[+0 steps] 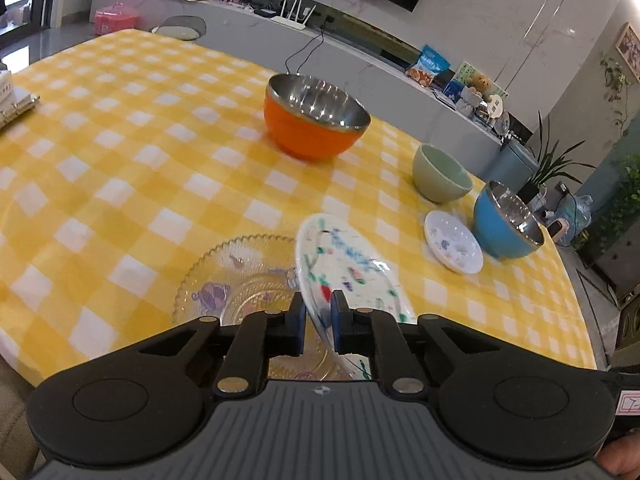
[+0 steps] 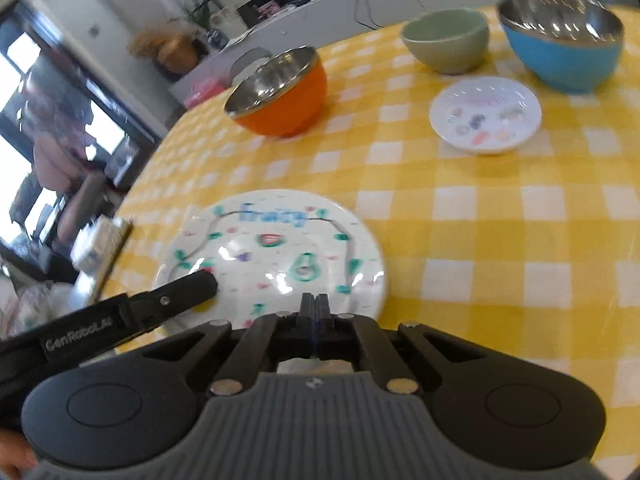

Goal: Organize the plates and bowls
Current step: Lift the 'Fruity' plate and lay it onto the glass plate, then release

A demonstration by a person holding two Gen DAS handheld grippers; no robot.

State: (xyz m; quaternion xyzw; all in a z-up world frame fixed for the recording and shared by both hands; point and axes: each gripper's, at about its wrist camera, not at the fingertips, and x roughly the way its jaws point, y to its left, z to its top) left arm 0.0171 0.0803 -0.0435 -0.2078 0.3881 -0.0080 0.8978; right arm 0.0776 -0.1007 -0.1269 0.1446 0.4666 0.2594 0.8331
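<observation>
My left gripper is shut on the rim of a white plate with colourful fruit prints and holds it tilted over a clear glass plate. The same white plate shows in the right wrist view, with a left gripper finger on its left edge. My right gripper is shut and empty at the plate's near rim. An orange bowl, a pale green bowl, a blue bowl and a small white saucer stand farther off on the yellow checked tablecloth.
A ring binder lies at the table's far left edge. A grey sideboard with a router, snack bags and toys runs behind the table. A chair back stands at the far side.
</observation>
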